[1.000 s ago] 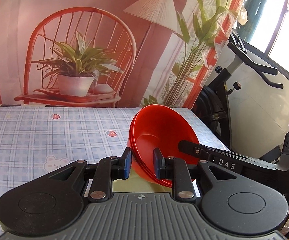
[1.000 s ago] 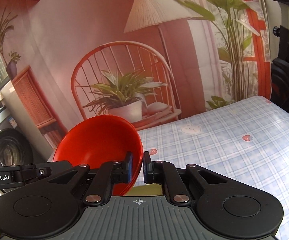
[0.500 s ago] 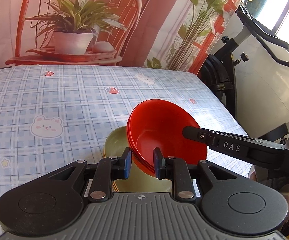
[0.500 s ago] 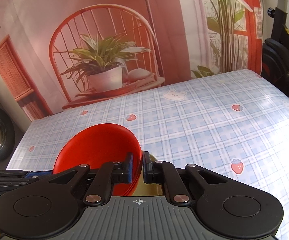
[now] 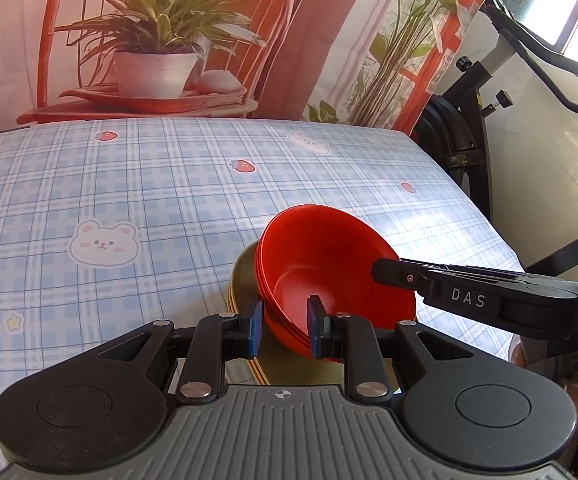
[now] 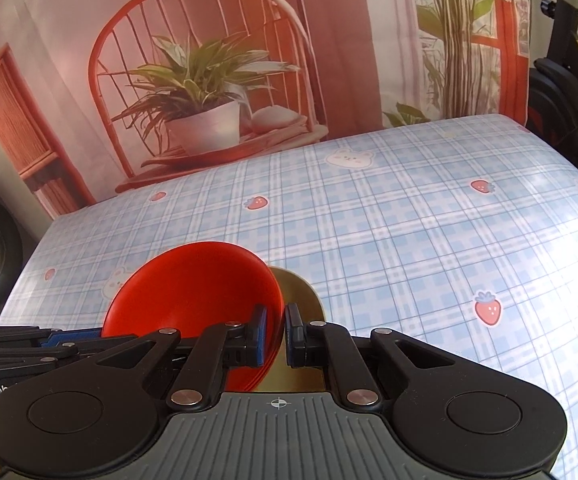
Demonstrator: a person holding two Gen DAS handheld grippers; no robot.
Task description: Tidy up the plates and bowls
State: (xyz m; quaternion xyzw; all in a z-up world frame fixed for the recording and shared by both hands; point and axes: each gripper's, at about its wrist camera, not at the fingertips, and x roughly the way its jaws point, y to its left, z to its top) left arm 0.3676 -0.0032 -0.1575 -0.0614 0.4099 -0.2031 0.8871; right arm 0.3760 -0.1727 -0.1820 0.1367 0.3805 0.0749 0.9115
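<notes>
A stack of red bowls [image 5: 329, 268] is held tilted just over a stack of olive-yellow plates [image 5: 245, 276] on the checked tablecloth. My left gripper [image 5: 285, 326] is shut on the near-left rim of the red bowls. My right gripper [image 6: 276, 334] is shut on the opposite rim of the red bowls [image 6: 193, 292], and it shows in the left wrist view [image 5: 393, 274] as a black arm at the bowls' right rim. The plates [image 6: 301, 300] lie partly hidden under the bowls.
The blue checked tablecloth [image 5: 129, 200] with bear and strawberry prints covers the table. A printed backdrop with a chair and plant [image 5: 157, 52] hangs behind. An exercise bike [image 5: 489, 100] stands past the table's right edge.
Both grippers have lowered the red bowls from high in the air toward the table, so they now sit over the olive-yellow plates. Both grips stayed shut.
</notes>
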